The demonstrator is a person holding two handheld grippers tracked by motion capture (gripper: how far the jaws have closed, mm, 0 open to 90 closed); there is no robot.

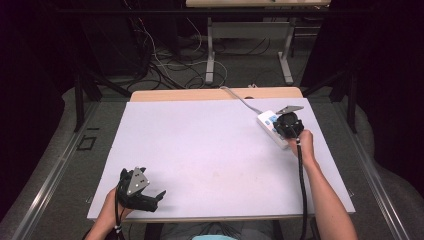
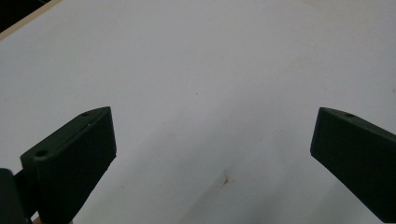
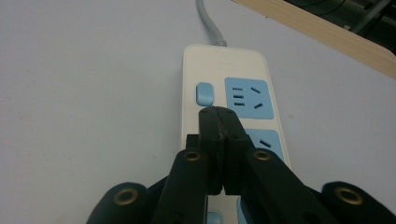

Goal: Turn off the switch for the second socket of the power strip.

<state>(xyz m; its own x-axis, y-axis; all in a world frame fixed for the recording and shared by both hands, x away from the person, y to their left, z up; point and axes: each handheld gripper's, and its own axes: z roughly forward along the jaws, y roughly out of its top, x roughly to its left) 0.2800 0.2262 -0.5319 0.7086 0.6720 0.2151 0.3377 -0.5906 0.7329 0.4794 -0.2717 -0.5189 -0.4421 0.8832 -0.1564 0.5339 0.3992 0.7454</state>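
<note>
Power strip (image 1: 273, 129) lies flat, long axis diagonal (cord end farthest).

You have wide bare mat (image 1: 210, 150) across the middle and left of the table; a gripper passes freely anywhere there. The one obstacle lies at the far right: the power strip (image 1: 270, 127), set aslant, with its cord (image 1: 240, 98) running off the far edge. Your right gripper (image 3: 218, 112), jaws together, stands over the strip just behind its blue switch (image 3: 204, 93). Your left gripper (image 2: 212, 154), jaws wide apart, has only bare mat between them and ahead.
</note>
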